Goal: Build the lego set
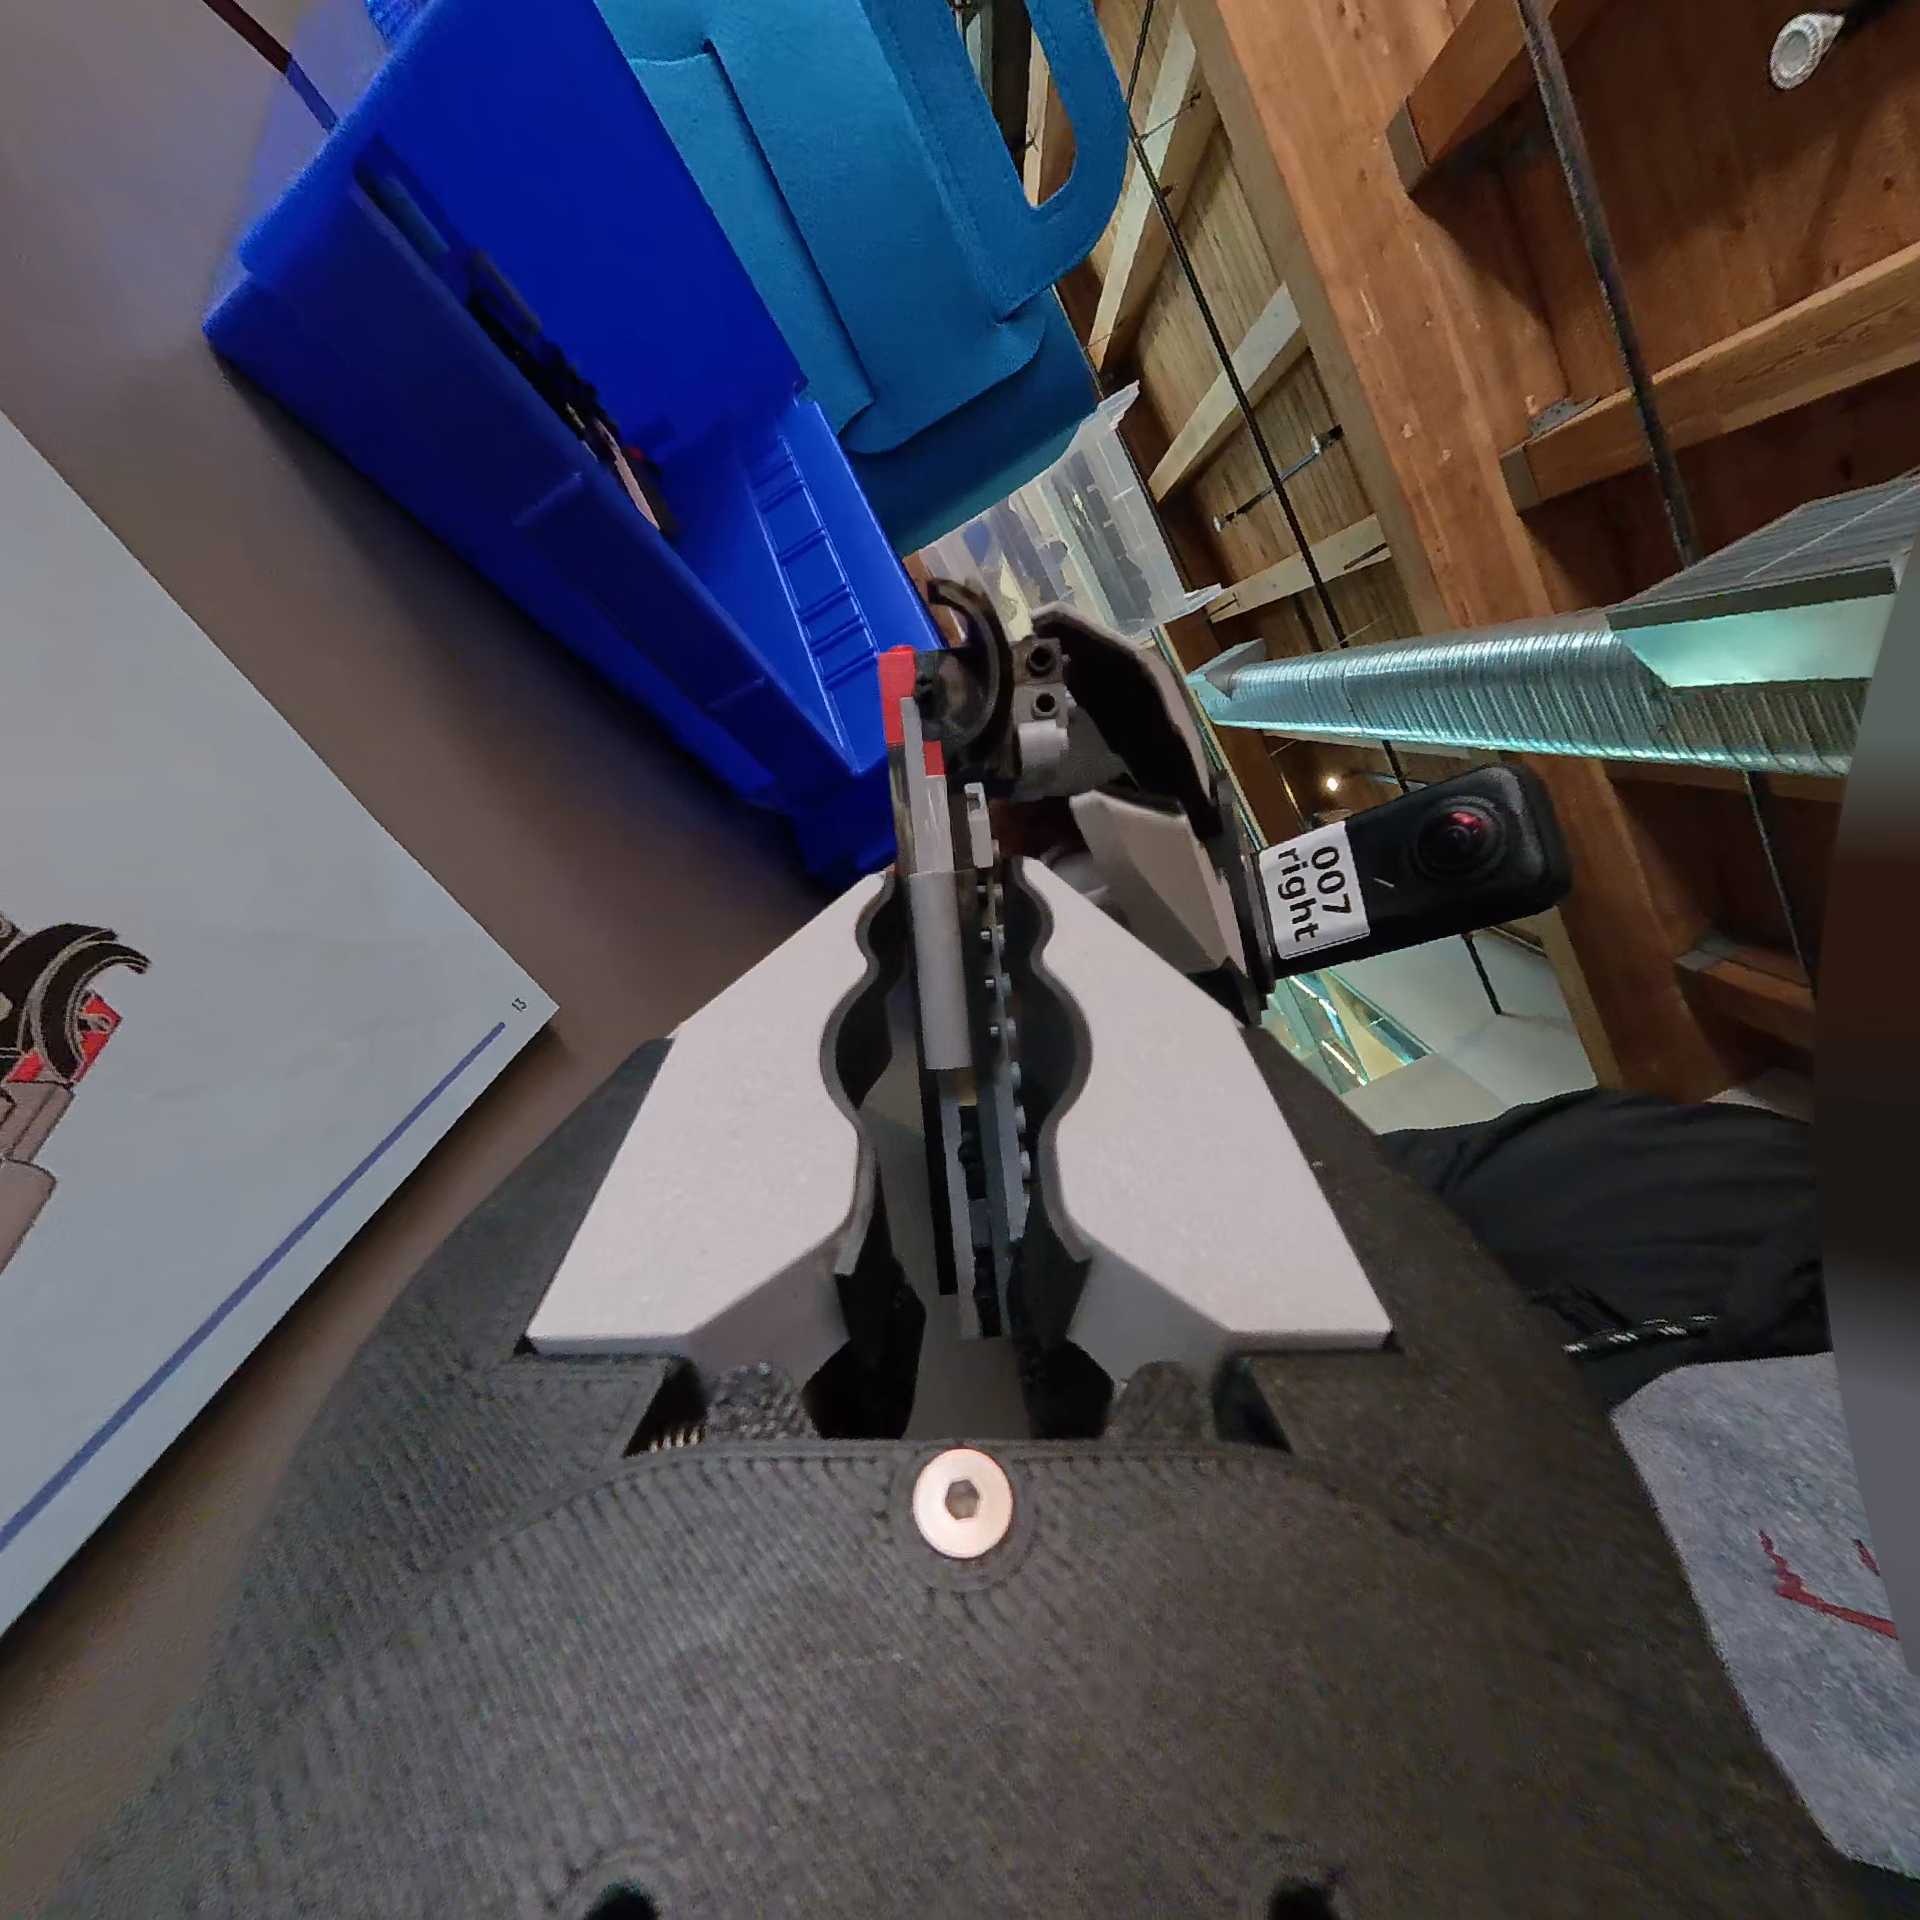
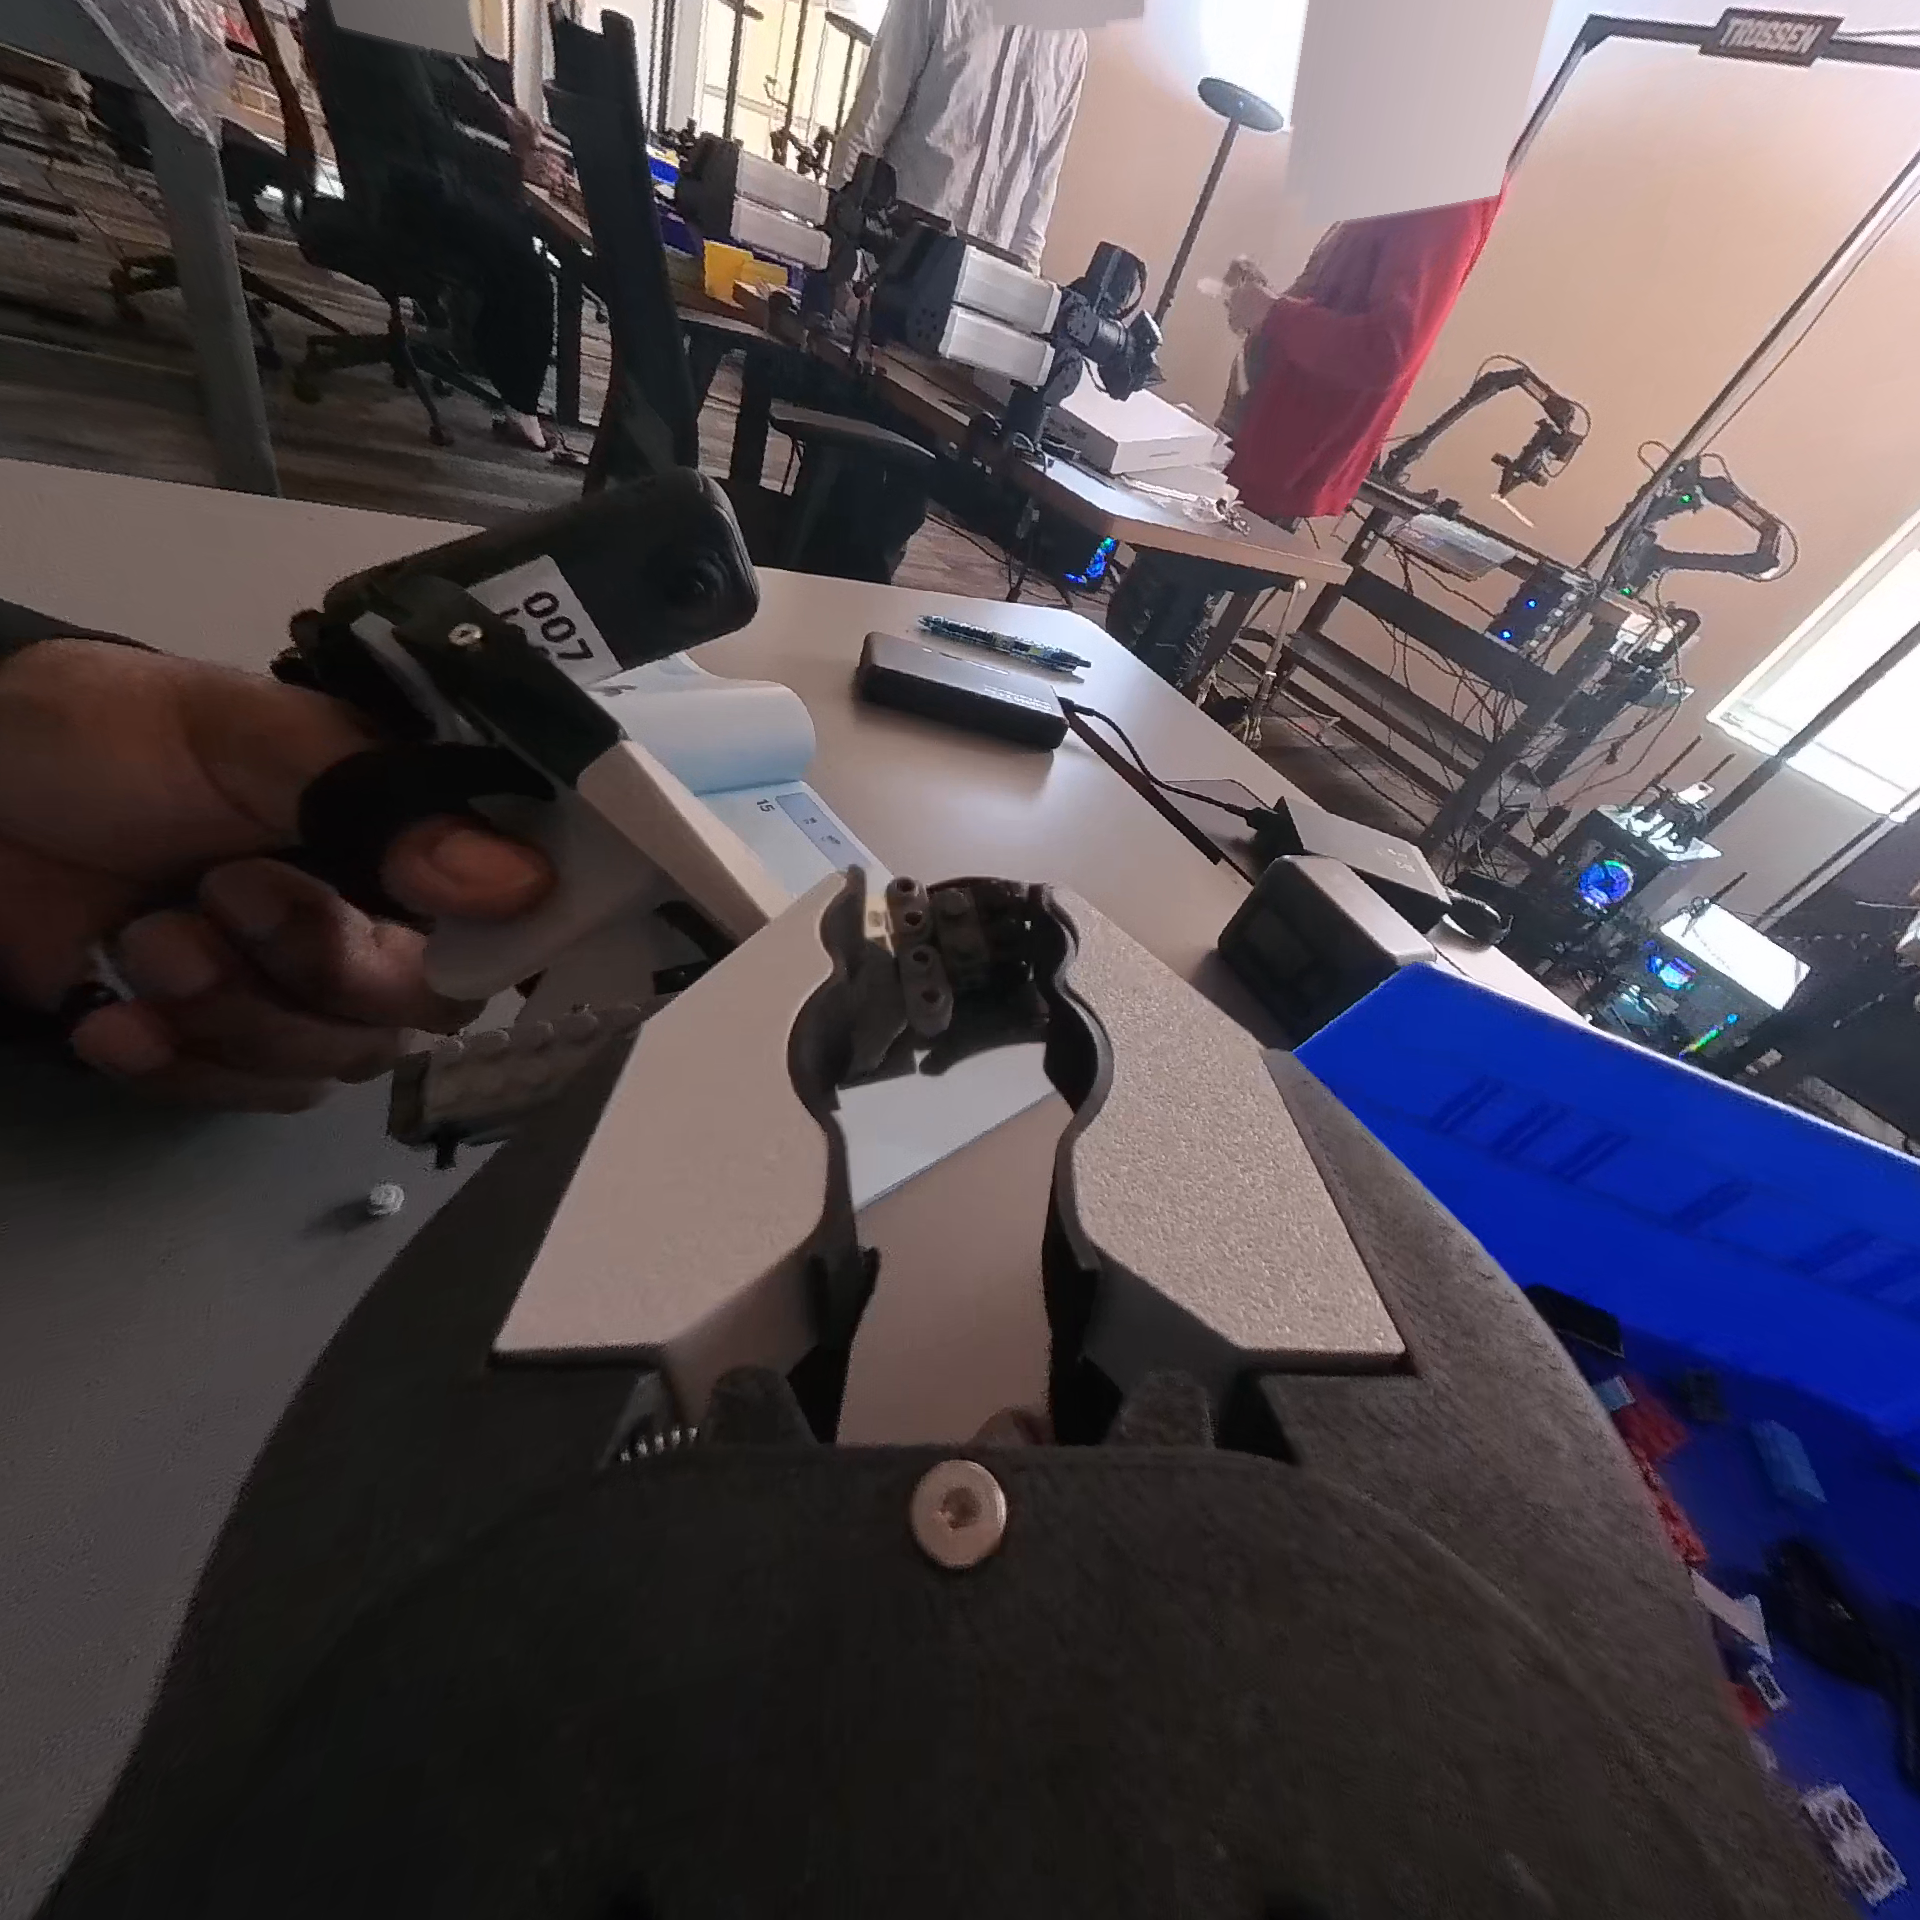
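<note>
In the left wrist view, the left gripper (image 1: 951, 925) has its grey fingers (image 1: 727, 1122) pressed against a long, flat grey-and-black lego assembly with red end pieces (image 1: 940, 935), held edge-on between them and lifted off the brown tabletop (image 1: 395, 665). Just beyond its far end, the right gripper (image 1: 1091, 727) meets the assembly's tip. A deep blue plastic bin (image 1: 540, 343) stands behind, and an open pale-blue instruction booklet (image 1: 208, 1039) lies at left.

In the right wrist view, the right gripper (image 2: 951, 940) pinches a small dark-grey studded lego cluster (image 2: 930, 961) at its fingertips, its jaws narrowly apart around it. The left gripper (image 2: 582, 790), held by a hand (image 2: 208, 862), sits just beside it at left, with the studded assembly (image 2: 499, 1070) jutting out beneath. The booklet (image 2: 758, 790) lies beyond, and the blue bin (image 2: 1621, 1174), holding loose bricks, is at right.
</note>
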A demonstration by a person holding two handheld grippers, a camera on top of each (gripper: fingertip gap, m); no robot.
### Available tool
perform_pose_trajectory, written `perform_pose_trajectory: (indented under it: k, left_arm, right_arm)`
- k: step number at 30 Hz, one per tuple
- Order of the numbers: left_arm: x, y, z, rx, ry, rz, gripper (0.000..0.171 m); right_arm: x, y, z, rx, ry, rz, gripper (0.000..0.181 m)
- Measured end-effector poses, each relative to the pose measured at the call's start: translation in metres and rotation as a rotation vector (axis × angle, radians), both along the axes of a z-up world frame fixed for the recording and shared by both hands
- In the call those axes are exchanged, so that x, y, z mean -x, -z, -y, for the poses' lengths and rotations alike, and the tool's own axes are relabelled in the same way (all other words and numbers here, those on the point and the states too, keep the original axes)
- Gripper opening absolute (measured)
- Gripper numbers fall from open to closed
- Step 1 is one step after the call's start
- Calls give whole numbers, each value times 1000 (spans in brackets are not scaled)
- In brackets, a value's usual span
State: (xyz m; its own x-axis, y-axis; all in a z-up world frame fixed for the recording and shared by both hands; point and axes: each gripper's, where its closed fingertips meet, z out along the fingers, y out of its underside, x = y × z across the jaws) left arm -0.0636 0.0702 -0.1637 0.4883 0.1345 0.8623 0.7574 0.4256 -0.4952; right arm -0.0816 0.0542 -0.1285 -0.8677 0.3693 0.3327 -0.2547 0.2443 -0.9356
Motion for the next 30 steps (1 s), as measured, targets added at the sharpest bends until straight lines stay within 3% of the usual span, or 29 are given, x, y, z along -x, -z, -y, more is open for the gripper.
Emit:
perform_pose_trajectory:
  k: [8,21,24,30]
  left_arm:
    - [-1,-3,1,-60,28,33,18]
    - [-3,-4,1,-105,53,62,18]
    - [-1,-4,3,-72,30,34,18]
    - [2,-10,8,-3,-12,-60,18]
  right_arm:
    - [2,-1,-5,1,-12,-9,42]
    - [3,3,-6,-4,-19,8,29]
    - [4,-1,-7,58,-21,108,37]
    - [9,-8,-11,279,-52,479,44]
